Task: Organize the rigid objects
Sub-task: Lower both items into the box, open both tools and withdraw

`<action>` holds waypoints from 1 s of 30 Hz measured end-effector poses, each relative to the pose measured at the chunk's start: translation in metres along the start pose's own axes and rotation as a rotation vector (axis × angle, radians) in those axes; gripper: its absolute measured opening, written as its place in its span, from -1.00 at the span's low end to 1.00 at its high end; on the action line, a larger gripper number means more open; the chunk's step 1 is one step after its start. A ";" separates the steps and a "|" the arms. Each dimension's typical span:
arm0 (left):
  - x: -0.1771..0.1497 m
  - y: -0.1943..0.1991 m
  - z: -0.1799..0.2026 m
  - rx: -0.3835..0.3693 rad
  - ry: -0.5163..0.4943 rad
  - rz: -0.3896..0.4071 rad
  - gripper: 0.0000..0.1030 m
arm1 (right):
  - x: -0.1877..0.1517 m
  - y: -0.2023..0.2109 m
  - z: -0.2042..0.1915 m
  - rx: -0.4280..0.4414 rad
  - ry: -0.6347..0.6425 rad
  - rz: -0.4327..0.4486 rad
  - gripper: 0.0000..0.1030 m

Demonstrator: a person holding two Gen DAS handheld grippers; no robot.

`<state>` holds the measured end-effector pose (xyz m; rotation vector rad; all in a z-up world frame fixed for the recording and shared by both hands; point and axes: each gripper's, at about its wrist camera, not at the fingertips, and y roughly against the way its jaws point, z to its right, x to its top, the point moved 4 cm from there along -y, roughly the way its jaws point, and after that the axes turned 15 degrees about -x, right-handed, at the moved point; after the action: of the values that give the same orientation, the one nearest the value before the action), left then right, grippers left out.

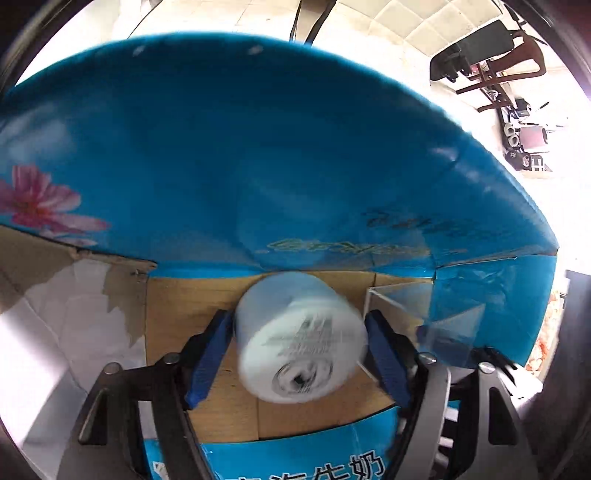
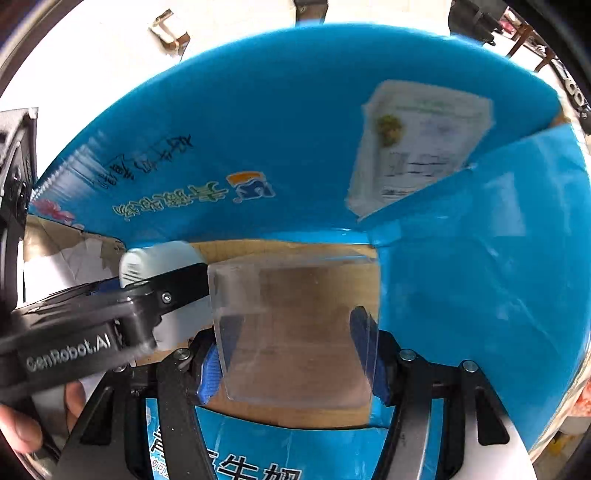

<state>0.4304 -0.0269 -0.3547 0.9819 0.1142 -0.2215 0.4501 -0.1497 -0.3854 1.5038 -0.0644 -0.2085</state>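
Blur smears your white jar's (image 1: pixel 301 338) label; left hand-held gripper (image 1: pixel 300 360) clamps it, right hand-held gripper (image 2: pixel 295 354) clamps the clear box (image 2: pixel 295 328).

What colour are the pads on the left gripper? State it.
Blue pads on the left gripper, clearest in the left wrist view.

Setting, as I see it through my wrist cameras: a room in a home. Evidence: pale tiled floor (image 1: pixel 399 22); dark wooden chair (image 1: pixel 517 70) with clutter beside it; reused blue milk carton box (image 1: pixel 221 147) with torn flaps as a bin.
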 end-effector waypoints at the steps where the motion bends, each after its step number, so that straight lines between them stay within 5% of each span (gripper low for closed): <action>1: 0.000 0.001 0.002 0.004 0.005 -0.008 0.61 | 0.000 -0.002 -0.001 0.001 0.003 -0.013 0.26; 7: 0.000 0.011 0.015 0.072 -0.037 -0.023 0.99 | -0.006 -0.005 0.005 -0.012 -0.021 -0.049 0.60; 13: -0.012 0.033 0.033 0.079 -0.086 0.024 0.99 | -0.021 0.020 0.016 -0.028 0.001 -0.020 0.99; 23: -0.084 0.117 0.060 0.246 -0.227 0.303 0.99 | -0.091 0.079 0.026 -0.142 0.019 0.112 1.00; 30: -0.143 0.158 0.068 0.309 -0.332 0.433 0.99 | -0.147 0.120 0.029 -0.147 -0.009 0.231 1.00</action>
<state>0.3288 0.0199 -0.1615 1.2365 -0.4455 0.0005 0.3123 -0.1458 -0.2511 1.3366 -0.2246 -0.0330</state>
